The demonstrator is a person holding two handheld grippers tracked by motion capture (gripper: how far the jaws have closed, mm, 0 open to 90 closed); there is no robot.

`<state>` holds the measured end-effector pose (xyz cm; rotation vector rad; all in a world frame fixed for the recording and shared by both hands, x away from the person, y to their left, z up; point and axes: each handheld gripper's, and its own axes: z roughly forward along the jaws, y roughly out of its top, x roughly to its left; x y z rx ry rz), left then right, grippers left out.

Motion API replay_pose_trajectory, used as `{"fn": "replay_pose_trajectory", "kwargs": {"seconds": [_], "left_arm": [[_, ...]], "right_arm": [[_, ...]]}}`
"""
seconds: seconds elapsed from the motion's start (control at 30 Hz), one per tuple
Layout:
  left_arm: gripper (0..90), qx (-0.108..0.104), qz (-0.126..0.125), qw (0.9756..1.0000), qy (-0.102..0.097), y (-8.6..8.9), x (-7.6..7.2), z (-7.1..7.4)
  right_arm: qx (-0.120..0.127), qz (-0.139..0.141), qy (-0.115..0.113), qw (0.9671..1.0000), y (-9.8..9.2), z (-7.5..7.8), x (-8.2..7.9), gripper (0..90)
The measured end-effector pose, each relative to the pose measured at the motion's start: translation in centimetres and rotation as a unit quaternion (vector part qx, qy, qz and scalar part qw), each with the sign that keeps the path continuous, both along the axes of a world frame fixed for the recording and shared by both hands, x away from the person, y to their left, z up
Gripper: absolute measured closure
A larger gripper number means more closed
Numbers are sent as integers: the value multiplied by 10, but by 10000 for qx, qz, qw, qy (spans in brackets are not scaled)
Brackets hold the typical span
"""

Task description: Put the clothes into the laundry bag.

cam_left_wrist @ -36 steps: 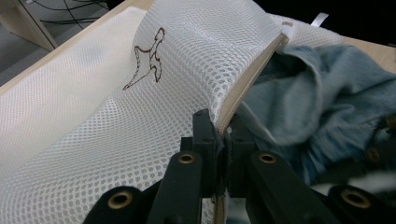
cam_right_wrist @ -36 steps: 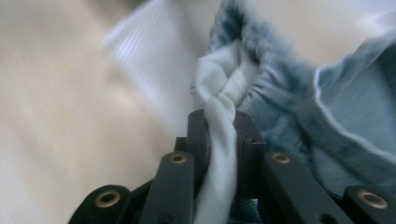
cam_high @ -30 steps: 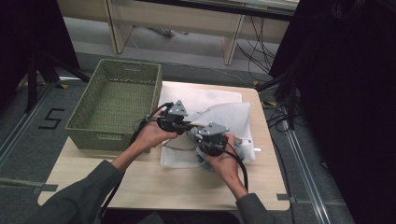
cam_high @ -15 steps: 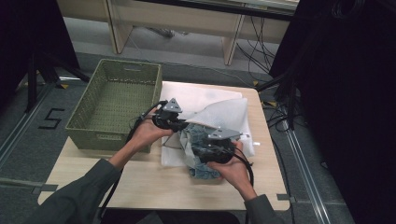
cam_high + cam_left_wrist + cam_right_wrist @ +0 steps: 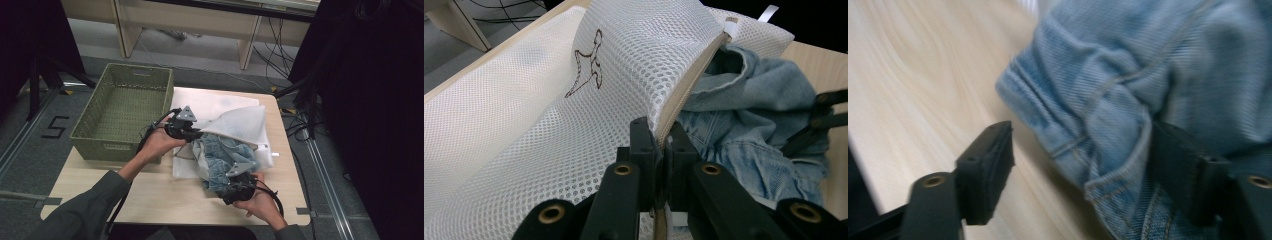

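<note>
Denim garment (image 5: 222, 160), pale blue, bunched beside mesh bag (image 5: 240, 125)

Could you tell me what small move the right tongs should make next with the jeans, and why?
Probably close the right tongs on the denim fold between their open jaws. The jeans are only partly out of the mesh bag, whose zipper edge the left tongs pinch up. A firm grip should come before any further pull, whichever way the jeans are going.
</note>
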<state>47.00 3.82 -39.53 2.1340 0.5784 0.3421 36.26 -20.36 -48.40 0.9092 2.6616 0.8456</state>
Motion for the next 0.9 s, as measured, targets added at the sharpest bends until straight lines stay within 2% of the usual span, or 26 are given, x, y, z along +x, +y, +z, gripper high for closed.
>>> {"fn": "replay_pose_trajectory", "kwargs": {"seconds": [0.03,0.07,0.1,0.13,0.17,0.2,0.23,0.3,0.33,0.4,0.43,0.47,0.5,0.53,0.57,0.6,0.67,0.7,0.77,0.8,0.83,0.9], "left_arm": [[847,-76,47,10000,24,-1,-1,0],[847,-66,35,10000,14,-1,-1,0],[847,-17,17,10000,29,-1,-1,0],[847,4,-20,10000,7,-1,-1,0],[847,36,-45,10000,-3,-1,-2,0],[847,28,-48,10000,-5,-2,-2,0],[847,-7,-20,10000,50,-3,-2,0],[848,-52,-27,10000,65,-4,-3,-1],[849,19,-97,9999,48,-4,-3,0],[853,7,-132,9999,55,-5,-5,1],[853,16,-175,9998,51,-6,-7,2],[853,41,-216,9998,20,-7,-8,3],[853,67,-208,9998,-16,-8,-9,4],[853,190,-402,9985,-334,-8,-5,6],[853,86,-279,9995,-123,-9,-8,4],[853,44,-199,9998,-7,-9,-8,3],[852,46,-207,9998,25,-7,-6,3],[852,36,-193,9998,54,-6,-5,2],[852,1,-143,9999,66,-5,-5,1],[851,-22,-131,9999,62,-4,-5,0],[850,40,-162,9998,50,-3,-4,1],[848,26,-158,9998,67,-2,-4,-1]], "right_arm": [[-192,106,29,9998,3,-6,2,281],[-435,177,-17,9989,7,-12,4,322],[-331,68,-29,9994,9,-12,5,411],[-381,103,-187,9990,9,-11,8,487],[-499,159,-143,9985,10,-8,9,571],[-527,240,-205,9981,10,-7,9,649],[-401,165,-328,9985,11,-7,9,684],[-307,105,-312,9990,11,0,10,724],[-182,31,-399,9990,12,3,12,736],[-31,-66,-557,9984,15,12,18,751],[96,-147,-845,9963,17,20,25,754],[92,-152,-866,9961,17,33,31,755],[237,-281,-1101,9932,18,43,40,756],[215,-371,-1217,9916,19,55,47,757],[250,-457,-1352,9895,19,63,56,757],[249,-569,-1431,9878,20,67,67,758],[224,-646,-1355,9884,21,58,83,757],[247,-755,-1214,9894,23,51,86,758],[174,-806,-805,9933,25,24,93,755],[140,-758,-766,9941,25,15,95,753],[148,-774,-692,9945,24,12,95,752],[415,-934,-739,9920,22,13,95,745]]}}
